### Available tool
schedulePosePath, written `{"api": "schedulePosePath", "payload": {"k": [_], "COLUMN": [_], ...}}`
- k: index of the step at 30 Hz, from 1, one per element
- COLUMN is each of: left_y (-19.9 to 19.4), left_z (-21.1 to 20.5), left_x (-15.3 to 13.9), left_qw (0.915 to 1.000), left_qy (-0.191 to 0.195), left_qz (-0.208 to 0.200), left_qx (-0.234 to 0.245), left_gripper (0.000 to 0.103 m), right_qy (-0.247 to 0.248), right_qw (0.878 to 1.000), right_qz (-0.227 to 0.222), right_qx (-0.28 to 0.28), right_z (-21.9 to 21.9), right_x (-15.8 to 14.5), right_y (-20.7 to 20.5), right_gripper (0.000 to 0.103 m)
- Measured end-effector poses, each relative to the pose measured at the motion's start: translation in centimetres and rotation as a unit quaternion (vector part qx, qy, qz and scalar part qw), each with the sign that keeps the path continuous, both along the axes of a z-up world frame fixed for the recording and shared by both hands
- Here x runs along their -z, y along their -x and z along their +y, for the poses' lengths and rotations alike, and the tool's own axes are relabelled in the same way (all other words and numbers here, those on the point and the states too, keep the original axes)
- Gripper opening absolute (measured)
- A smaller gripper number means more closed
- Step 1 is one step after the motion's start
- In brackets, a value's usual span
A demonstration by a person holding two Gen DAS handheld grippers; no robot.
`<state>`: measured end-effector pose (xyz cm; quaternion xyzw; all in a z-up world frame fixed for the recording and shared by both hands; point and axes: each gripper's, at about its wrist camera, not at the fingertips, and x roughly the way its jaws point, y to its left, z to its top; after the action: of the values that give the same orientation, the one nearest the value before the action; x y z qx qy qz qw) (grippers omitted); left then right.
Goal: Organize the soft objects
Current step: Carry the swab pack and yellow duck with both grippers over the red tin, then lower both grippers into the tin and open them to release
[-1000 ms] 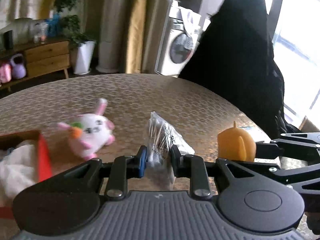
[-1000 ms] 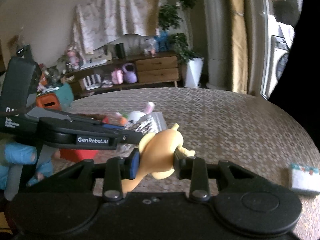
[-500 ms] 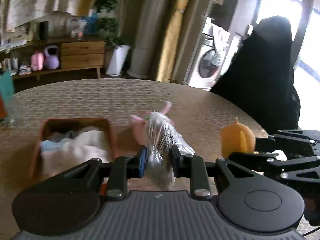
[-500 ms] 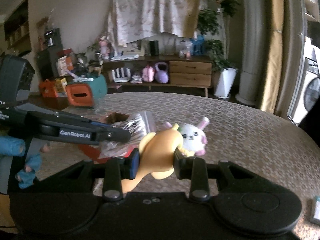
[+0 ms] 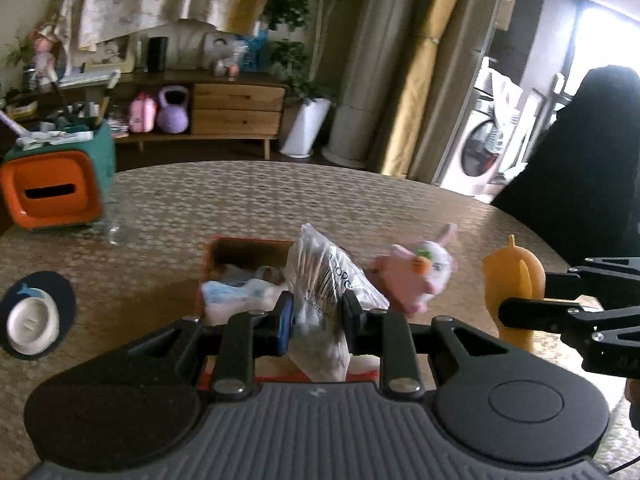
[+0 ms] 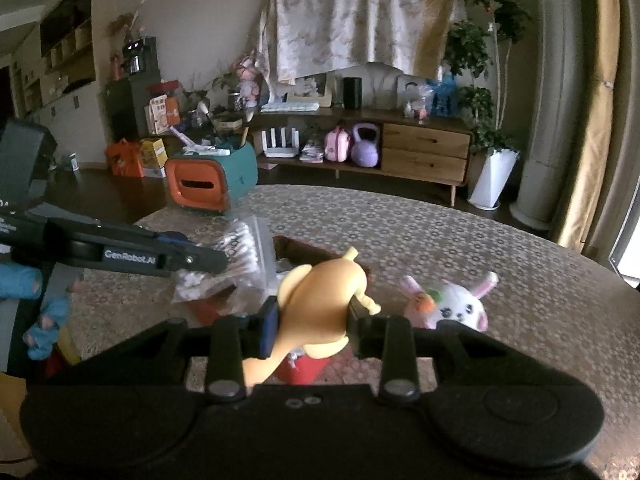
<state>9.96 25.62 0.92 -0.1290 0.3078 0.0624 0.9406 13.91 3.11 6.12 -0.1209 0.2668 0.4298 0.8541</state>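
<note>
My left gripper (image 5: 315,322) is shut on a clear plastic bag of cotton swabs (image 5: 328,280) and holds it over the red box (image 5: 244,245), which has white and blue soft items inside. My right gripper (image 6: 312,326) is shut on a yellow rubber toy (image 6: 320,300), held just right of the box (image 6: 298,254); the toy also shows in the left wrist view (image 5: 514,280). A white and pink plush bunny (image 6: 452,304) lies on the table right of the box and also shows in the left wrist view (image 5: 420,276).
The round table (image 6: 460,240) has a patterned brown cloth. An orange and teal container (image 5: 56,184) stands at the far left edge, with a clear glass (image 5: 116,220) beside it. A dark coaster with a white dish (image 5: 32,320) lies at the left.
Both grippers have swung left with their loads. The red box has come from the left edge to the middle of the views, under the swab bag. The bunny now sits to the right.
</note>
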Motion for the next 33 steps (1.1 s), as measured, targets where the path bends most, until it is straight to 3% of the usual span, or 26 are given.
{"api": "schedulePosePath", "payload": {"k": [8,12,25,33], "left_y": [-2.1,-3.5,-9.5,-11.2], "left_z": [4.4,5.7,5.8,5.1], "left_x": [2.0,3.0,6.7,9.0], "left_qw": [0.999,0.9983,0.997,0.9962], "left_qy": [-0.007,0.008,0.012,0.018], "left_qz": [0.022,0.031,0.055,0.077], "left_qx": [-0.039,-0.049,-0.053,-0.036], "left_gripper": [0.025,0.025,0.025,0.025], "right_qy": [0.02,0.032,0.083,0.098], "right_qw": [1.0,0.999,0.996,0.994], "right_qz": [-0.002,0.0,0.025,0.037], "right_qx": [-0.02,-0.025,-0.034,-0.046], "right_z": [4.7,6.8,11.1,11.9], "right_x": [2.0,3.1,7.9,10.1], "right_y": [-2.3,-3.5,-7.1,-7.5], "right_gripper": [0.033,0.033,0.033,0.033]}}
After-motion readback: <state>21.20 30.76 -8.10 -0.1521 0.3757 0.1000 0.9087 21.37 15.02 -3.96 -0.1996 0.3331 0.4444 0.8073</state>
